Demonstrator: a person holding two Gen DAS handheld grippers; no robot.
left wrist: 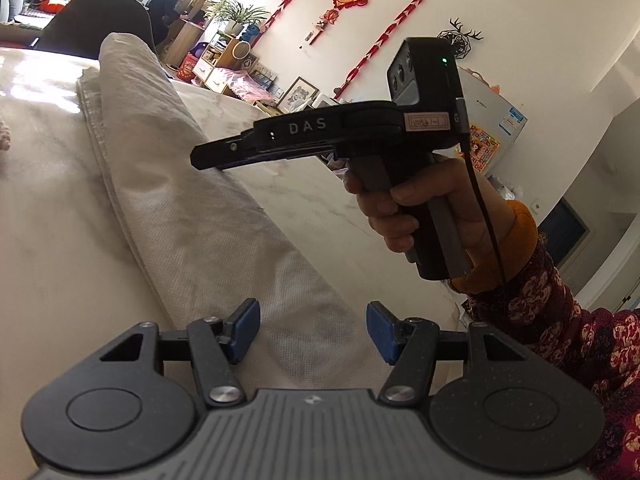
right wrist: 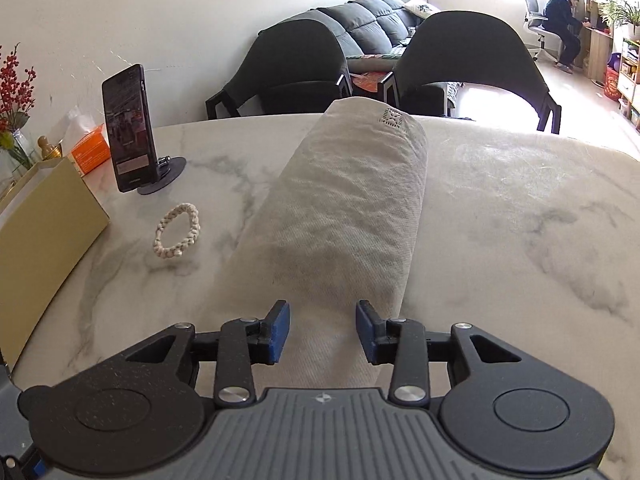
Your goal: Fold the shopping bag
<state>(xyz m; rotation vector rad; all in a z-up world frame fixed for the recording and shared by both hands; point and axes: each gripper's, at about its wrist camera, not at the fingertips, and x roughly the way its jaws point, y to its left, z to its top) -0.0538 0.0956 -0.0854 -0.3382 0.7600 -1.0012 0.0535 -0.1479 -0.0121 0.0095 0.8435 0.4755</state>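
Jaws apart on both sides, nothing clamped. The right gripper [right wrist: 323, 330] hovers over the near end of the bag [right wrist: 344, 216], blue pads standing either side of the cloth without pressing it. The left gripper [left wrist: 313, 331] is wider open, also above the bag's near end, and holds nothing.

Now the bag: it lies on the marble table [right wrist: 520, 208] as a long narrow band, folded lengthwise, running away from the grippers toward the two dark chairs [right wrist: 472, 52] past its far end. A stitched square patch shows at that far end. So the lengthwise folds look done; what's left, I'd judge, is folding the band end to end into a small packet.

Left of the bag sit a braided ring [right wrist: 176, 230], a phone on a stand [right wrist: 130, 128] and a yellow box [right wrist: 44, 216], all clear of it.

Hard to read: the bag's handles aren't visible, the nearest edge is hidden under the gripper bodies, and I can't count the layers.
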